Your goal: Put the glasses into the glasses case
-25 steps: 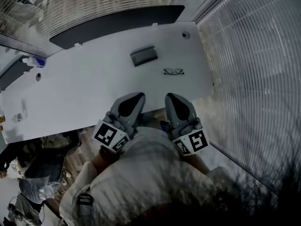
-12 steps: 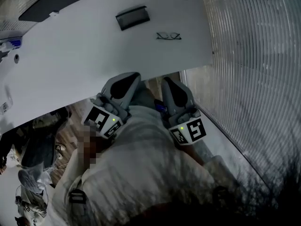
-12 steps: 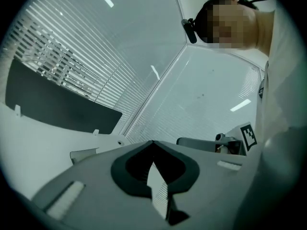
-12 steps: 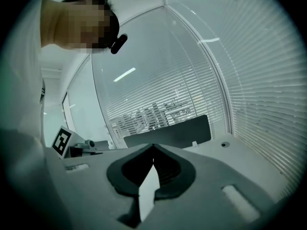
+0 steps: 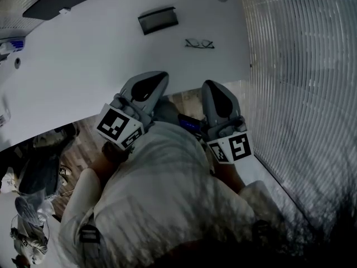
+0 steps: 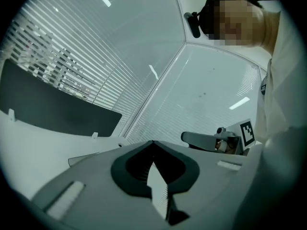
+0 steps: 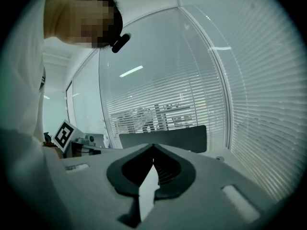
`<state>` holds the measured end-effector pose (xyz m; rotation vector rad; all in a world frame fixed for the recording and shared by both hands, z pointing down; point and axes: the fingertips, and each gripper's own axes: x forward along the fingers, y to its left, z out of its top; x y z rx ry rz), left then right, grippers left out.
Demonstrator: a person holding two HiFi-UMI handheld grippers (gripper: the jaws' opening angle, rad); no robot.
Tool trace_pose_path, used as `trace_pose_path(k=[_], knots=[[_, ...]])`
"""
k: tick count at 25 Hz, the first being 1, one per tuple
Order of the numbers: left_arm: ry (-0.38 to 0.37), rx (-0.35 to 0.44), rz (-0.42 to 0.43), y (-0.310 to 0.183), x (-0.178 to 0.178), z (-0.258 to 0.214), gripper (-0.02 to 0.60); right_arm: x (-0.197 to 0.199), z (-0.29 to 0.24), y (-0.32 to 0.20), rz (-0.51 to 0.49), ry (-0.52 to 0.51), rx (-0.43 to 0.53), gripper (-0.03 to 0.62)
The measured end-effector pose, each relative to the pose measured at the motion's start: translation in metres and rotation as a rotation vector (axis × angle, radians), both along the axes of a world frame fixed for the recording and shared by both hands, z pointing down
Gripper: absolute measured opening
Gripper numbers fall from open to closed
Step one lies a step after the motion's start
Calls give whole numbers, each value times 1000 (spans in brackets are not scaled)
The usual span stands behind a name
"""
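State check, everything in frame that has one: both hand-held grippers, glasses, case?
left hand-held gripper: shut, nothing between the jaws.
right hand-held gripper: shut, nothing between the jaws.
glasses: lying on the table, outside the case, not held.
glasses case: on the table, apart from the glasses; open or closed too small to tell.

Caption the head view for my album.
Left gripper and right gripper, both shut, at the desk edge; glasses and case lie beyond.

The left gripper (image 5: 149,85) and right gripper (image 5: 218,96) drop lower at the table's (image 5: 83,66) near edge, the right pulling back nearer.
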<state>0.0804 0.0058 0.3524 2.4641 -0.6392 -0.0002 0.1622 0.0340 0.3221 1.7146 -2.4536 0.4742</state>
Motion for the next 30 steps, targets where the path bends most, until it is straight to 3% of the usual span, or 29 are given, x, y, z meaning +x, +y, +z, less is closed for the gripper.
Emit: trace_pose_path(k=[10, 18, 28, 30], knots=[[-40, 14, 1, -29, 1, 38, 0, 52, 20, -26, -59, 215, -18, 2], [-39, -20, 12, -36, 16, 64, 0, 88, 48, -43, -111, 315, -86, 2], [-69, -62, 35, -38, 35, 109, 0, 95, 129, -49, -179, 415, -168, 5], [-76, -74, 39, -41, 39, 121, 0, 94, 145, -53, -203, 438, -178, 32]])
